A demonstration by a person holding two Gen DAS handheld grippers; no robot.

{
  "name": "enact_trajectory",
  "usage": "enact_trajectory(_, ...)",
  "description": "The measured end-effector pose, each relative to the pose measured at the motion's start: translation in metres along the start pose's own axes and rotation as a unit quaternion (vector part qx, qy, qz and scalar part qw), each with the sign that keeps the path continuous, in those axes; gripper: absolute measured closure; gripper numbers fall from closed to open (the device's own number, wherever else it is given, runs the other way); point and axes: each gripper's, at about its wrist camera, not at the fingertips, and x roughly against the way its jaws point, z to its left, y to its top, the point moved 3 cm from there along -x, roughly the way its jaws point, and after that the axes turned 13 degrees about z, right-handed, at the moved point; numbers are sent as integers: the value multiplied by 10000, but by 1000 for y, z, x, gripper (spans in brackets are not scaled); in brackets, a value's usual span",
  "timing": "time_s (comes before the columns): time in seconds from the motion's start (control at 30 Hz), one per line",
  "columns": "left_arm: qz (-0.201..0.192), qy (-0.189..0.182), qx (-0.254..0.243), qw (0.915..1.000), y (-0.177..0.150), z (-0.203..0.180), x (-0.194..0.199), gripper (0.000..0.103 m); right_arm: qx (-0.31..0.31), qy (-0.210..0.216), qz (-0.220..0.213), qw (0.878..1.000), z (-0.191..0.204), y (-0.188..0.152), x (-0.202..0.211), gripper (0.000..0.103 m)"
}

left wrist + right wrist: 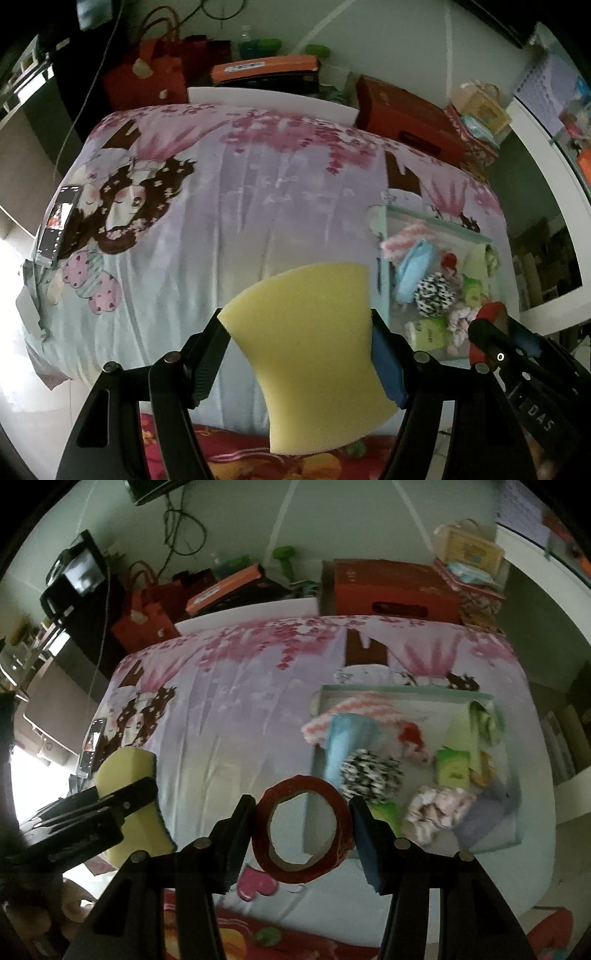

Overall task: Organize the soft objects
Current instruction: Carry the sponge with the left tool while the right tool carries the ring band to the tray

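Observation:
My left gripper is shut on a yellow sponge, which it holds above the bed; the pads press its sides inward. The same sponge shows at the left of the right wrist view, with a green layer on one side. My right gripper is shut on a red tape roll held upright between its pads. A pale green tray lies on the bed to the right, filled with several soft things: a blue pouch, a black-and-white ball, and a pink striped cloth.
The bed has a lilac printed cover. A phone lies near its left edge. Red boxes, bags and an orange case are stacked behind the bed. A white frame stands to the right.

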Motion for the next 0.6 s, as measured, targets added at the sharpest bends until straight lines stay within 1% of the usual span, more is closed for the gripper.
enact_trajectory(0.33, 74, 6, -411, 9991, -1, -58, -9, 30, -389, -52, -8, 9992, -64, -15, 5, 48)
enact_trajectory(0.6, 180, 45, -761, 9969, 8, -103, -24, 30, -737, -70, 78, 9972, -116, -16, -3, 48)
